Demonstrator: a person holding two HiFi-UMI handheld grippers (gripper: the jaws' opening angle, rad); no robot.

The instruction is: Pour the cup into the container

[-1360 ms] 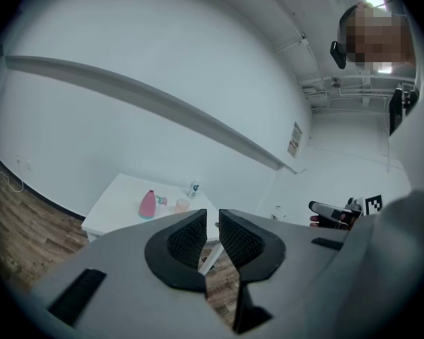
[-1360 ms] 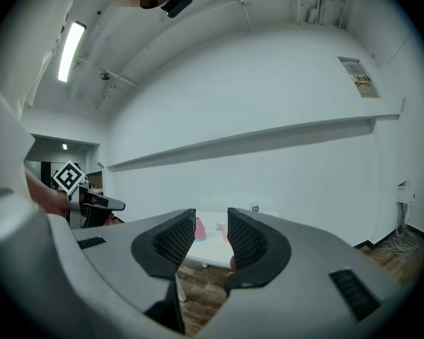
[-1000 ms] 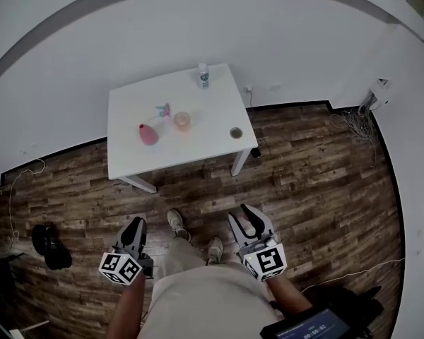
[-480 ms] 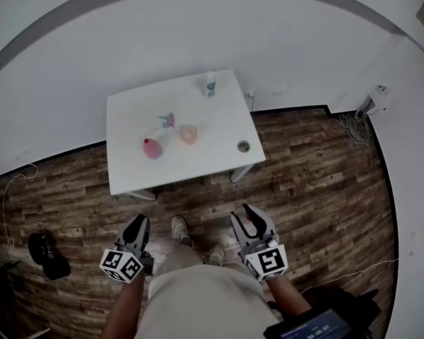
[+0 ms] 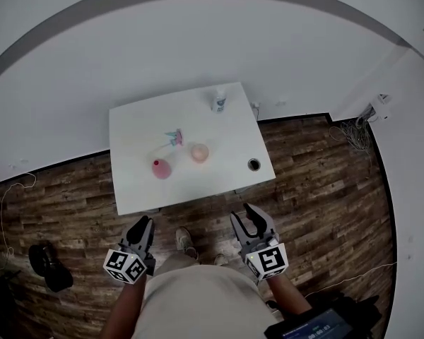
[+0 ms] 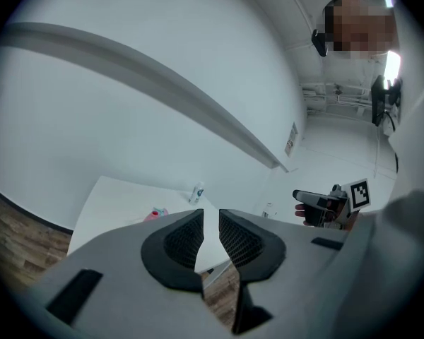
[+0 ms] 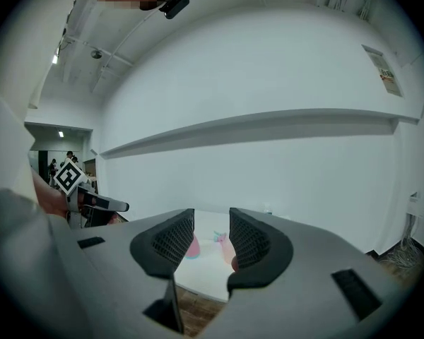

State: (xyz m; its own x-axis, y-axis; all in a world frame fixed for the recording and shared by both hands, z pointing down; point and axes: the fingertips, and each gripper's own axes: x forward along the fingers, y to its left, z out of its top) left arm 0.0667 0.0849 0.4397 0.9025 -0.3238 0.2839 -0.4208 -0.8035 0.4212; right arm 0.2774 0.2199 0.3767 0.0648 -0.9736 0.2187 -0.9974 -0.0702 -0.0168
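**Left gripper** (image 5: 145, 222): released. The jaws stand close together with only a thin slit between the pads, and nothing is in the slit. It is held low beside the person's leg, over the wooden floor (image 5: 325, 189), short of the table.

**Right gripper** (image 5: 251, 214): released. The jaws stand a little apart, with a wider gap than on the left unit, and the gap is empty. It is level with the left gripper and points the same way.

**White table** (image 5: 127, 193): directly ahead of both grippers, with its near edge just beyond the fingertips in the head view.

**Cup** (image 5: 199, 152): translucent orange-pink and upright on the table. It is ahead of both grippers and well apart from them, nearer the right gripper's line. Neither gripper touches it.

**Pink flask-shaped vessel** (image 5: 161, 168): upright, near the cup on its left, ahead of the left gripper.

**Other items on the table:**
- A small pink-and-teal object (image 5: 174, 137) sits beyond the cup and the vessel.
- A white bottle (image 5: 219, 103) stands at the far edge.
- A small dark round pot (image 5: 254, 164) sits ahead of the right gripper, near the table's right edge.
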